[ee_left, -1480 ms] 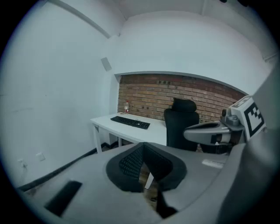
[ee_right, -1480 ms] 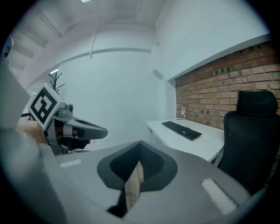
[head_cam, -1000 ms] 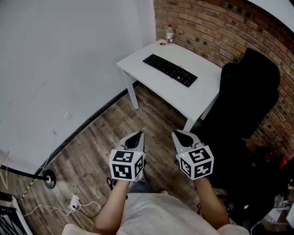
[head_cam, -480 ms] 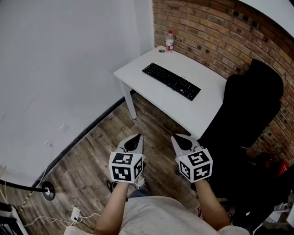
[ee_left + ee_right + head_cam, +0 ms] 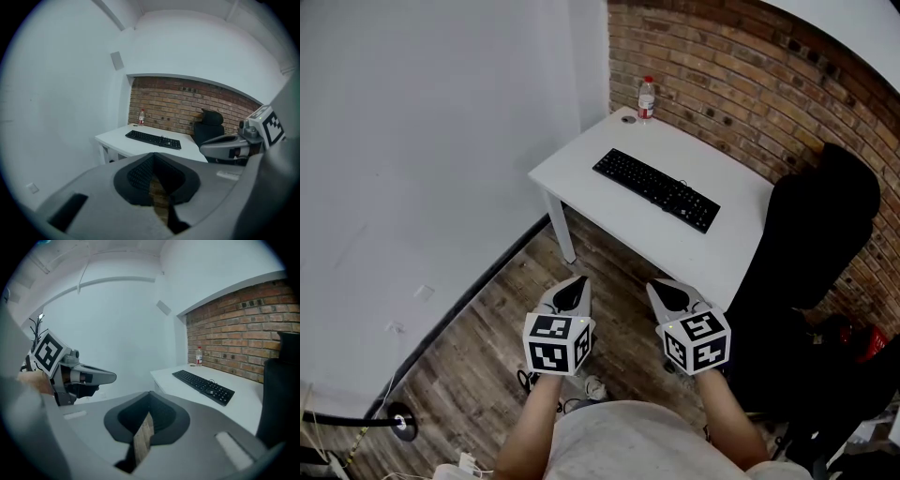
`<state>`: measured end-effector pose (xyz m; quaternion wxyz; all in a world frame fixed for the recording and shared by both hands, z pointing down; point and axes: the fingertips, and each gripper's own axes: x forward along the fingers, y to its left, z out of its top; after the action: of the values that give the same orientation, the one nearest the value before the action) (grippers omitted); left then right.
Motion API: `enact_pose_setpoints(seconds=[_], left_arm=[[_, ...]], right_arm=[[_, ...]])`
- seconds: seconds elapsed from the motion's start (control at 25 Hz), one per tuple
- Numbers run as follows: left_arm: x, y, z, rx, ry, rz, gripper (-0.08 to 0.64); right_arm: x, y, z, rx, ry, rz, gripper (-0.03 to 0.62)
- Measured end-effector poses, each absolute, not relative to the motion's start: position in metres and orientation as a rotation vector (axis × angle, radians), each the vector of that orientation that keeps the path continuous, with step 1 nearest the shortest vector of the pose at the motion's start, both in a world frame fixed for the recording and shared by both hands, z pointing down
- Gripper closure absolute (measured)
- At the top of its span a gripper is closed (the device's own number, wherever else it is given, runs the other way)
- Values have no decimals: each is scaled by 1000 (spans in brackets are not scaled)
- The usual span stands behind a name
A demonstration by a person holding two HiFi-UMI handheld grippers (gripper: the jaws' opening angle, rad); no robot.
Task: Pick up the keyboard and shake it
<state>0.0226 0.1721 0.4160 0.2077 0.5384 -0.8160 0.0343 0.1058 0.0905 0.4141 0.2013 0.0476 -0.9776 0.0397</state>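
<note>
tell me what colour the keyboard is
Black. The keyboard shows best in the head view, lying on the white desk.

Counting one keyboard (image 5: 656, 190), one bottle (image 5: 646, 97), one desk (image 5: 581, 167), one chair (image 5: 814, 234), and two grippers: one left gripper (image 5: 577, 279), one right gripper (image 5: 655, 285).

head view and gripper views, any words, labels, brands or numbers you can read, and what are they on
No text can be read in any view.
bottle: red label, too small to read.
keyboard: key legends too small to read.
marker cubes: black-and-white square patterns only, no letters or numbers.
</note>
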Motion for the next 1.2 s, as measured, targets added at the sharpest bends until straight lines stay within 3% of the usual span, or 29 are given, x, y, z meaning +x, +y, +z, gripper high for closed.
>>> enact_pose_setpoints(seconds=[0.36,1.2], left_arm=[[-47,179,428,1512,-2236,69,568],[-123,91,448,1603,-2151,163,568]], right_arm=[[41,99,424,166,-2701,126,583],[-31,15,441,285,-2710,189,583]])
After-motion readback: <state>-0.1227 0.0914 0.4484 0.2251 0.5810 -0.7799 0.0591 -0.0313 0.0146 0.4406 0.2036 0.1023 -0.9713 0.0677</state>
